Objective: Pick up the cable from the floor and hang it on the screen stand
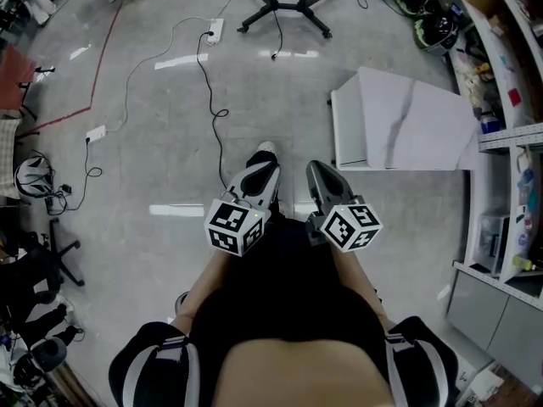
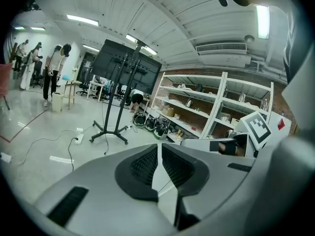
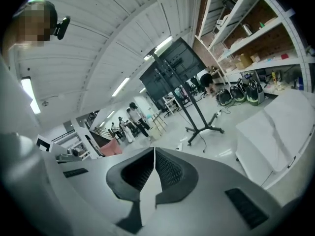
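Note:
A long black cable (image 1: 209, 83) snakes over the grey floor from a white power strip (image 1: 215, 30) towards my feet; in the left gripper view the cable (image 2: 72, 157) lies at the left. The black screen stand (image 1: 284, 8) is at the far top on its wheeled base, and it carries a dark screen (image 2: 123, 65) in the left gripper view. The stand (image 3: 197, 113) shows ahead in the right gripper view too. My left gripper (image 1: 265, 153) (image 2: 159, 146) and right gripper (image 1: 316, 170) (image 3: 154, 150) are side by side at waist height, both shut and empty, well short of the cable.
A white table (image 1: 407, 125) stands at the right, beside shelves (image 1: 509, 185). Helmets (image 1: 433, 24) lie near the stand. A red cable (image 1: 93, 75), a white power strip (image 1: 95, 132) and a chair base (image 1: 59, 257) are at the left. People (image 2: 51, 75) stand far off.

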A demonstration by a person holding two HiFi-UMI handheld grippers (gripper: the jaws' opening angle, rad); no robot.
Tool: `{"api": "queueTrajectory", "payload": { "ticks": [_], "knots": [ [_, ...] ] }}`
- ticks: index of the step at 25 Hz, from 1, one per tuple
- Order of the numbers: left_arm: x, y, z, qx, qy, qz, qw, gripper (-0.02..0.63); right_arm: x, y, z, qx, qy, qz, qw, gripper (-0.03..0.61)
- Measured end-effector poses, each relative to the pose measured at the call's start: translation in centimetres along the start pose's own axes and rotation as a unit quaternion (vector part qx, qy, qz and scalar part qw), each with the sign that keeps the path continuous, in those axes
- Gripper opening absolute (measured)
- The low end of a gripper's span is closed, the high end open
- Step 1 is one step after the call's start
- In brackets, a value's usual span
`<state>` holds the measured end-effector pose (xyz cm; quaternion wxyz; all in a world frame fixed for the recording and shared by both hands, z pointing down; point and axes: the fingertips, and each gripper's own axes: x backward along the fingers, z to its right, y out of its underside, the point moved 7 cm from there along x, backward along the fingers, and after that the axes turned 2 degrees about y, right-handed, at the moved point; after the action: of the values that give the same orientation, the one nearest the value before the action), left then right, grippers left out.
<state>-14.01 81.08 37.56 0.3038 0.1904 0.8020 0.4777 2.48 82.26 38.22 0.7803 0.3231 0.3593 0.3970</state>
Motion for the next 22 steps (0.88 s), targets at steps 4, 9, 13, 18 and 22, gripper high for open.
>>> {"api": "queueTrajectory", "payload": {
  "ticks": [4, 9, 13, 18, 22],
  "knots": [
    [-1.6, -0.1, -0.6, -0.001, 0.005, -0.015, 0.9999, 0.023, -0.7, -0.5, 0.7, 0.019, -0.002, -0.009, 1.0, 0.026],
    [-4.3, -1.5, -1.7, 0.005, 0.008, -0.017, 0.9998, 0.023, -2.4, -1.8, 1.5, 0.002, -0.049, -0.022, 0.999, 0.026],
    [-7.0, -3.0, -3.5, 0.005, 0.009, -0.012, 0.9999, 0.023, -4.7, -3.8, 2.5, 0.023, -0.066, -0.007, 0.998, 0.026],
    [-10.0, -6.1, -6.2, -0.003, 0.008, -0.012, 0.9999, 0.023, -8.8, -6.9, 3.6, 0.044, -0.065, -0.014, 0.997, 0.026],
    [-12.0, -9.2, -8.9, -0.023, 0.0, -0.005, 0.9997, 0.023, -12.8, -9.9, 3.9, 0.055, -0.07, -0.01, 0.996, 0.026]
  ]
}}
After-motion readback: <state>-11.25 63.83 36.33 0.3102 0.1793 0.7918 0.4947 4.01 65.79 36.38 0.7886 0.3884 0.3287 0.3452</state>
